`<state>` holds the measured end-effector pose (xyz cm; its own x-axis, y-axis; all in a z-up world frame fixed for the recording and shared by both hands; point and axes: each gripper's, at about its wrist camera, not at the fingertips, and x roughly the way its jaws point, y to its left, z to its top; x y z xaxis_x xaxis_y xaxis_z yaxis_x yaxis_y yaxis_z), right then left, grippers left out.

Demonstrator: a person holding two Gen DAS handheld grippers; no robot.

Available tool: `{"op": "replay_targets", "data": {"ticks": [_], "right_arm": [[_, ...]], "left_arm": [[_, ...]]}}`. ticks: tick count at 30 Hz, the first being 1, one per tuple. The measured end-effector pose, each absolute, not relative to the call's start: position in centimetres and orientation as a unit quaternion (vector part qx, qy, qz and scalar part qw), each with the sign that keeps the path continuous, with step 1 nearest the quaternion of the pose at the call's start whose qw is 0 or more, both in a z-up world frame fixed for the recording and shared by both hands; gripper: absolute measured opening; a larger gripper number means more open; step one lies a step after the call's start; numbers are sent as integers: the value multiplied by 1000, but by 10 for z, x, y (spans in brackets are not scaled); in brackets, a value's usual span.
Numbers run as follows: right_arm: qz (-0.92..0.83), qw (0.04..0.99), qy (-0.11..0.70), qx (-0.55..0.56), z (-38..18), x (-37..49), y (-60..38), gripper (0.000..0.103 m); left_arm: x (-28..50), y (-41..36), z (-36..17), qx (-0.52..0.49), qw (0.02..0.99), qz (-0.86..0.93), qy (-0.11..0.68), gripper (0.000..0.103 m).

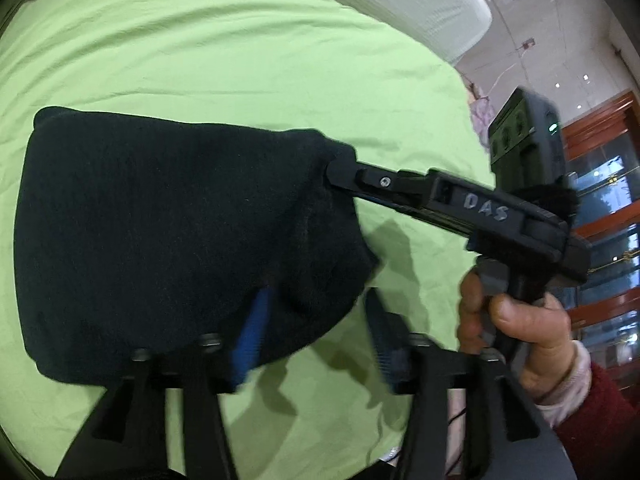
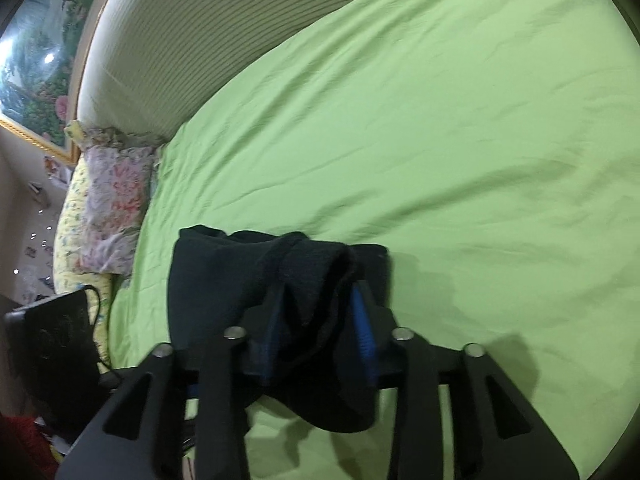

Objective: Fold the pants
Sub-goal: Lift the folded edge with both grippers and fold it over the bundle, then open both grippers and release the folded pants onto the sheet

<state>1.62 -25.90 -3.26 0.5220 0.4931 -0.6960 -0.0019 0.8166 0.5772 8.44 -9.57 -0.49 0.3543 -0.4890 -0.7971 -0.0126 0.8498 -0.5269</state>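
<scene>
step: final fold | your right hand-held gripper (image 2: 320, 332) pinches pants (image 1: 180, 232) | left hand-held gripper (image 1: 316, 332) spread, 6 o'clock | next: lay it flat on bed (image 1: 200, 60), I'd guess

I'm seeing even, soft indoor light brightening the green sheet (image 1: 200, 52). The tongs are throwing blurred shadows at lower centre. The black pants (image 1: 168, 232) are losing all detail. Fisheye bending is curving both frames' dark, vignetted edges, and motion blur is smearing the lower foreground.

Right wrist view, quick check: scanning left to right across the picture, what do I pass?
Framed floral painting → floral pillow → black pants, bunched in the right gripper → bare green sheet.
</scene>
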Motion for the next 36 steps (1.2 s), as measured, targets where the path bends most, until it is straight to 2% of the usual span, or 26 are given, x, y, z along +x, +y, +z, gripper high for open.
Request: {"op": "replay_targets", "data": {"ticks": [7,9,11,14,22,27,36], "right_arm": [[114,836,458,279,-23,-4,-272,47],[111,840,449,283,-18,-11,-271,55],[106,848,434,284,-12,-21,-266,69],[94,864,418,264,-6,-33,-252,78],[83,859,444,240,-20,-26,-228,79],[33,862,456,217,-38,-29,-244,78],[14,842,449,299,-50,-38,-287,78]], "left_arm": [[80,-60,18,-253,800,-135,527,60],[78,-43,23,-259,805,-120,520,62],[76,-22,26,-262,813,-95,512,64],[77,6,22,-261,818,-57,510,65],[93,44,1,-267,811,-4,521,76],[99,49,-18,-248,807,10,536,75],[103,58,-38,-268,791,0,550,75]]}}
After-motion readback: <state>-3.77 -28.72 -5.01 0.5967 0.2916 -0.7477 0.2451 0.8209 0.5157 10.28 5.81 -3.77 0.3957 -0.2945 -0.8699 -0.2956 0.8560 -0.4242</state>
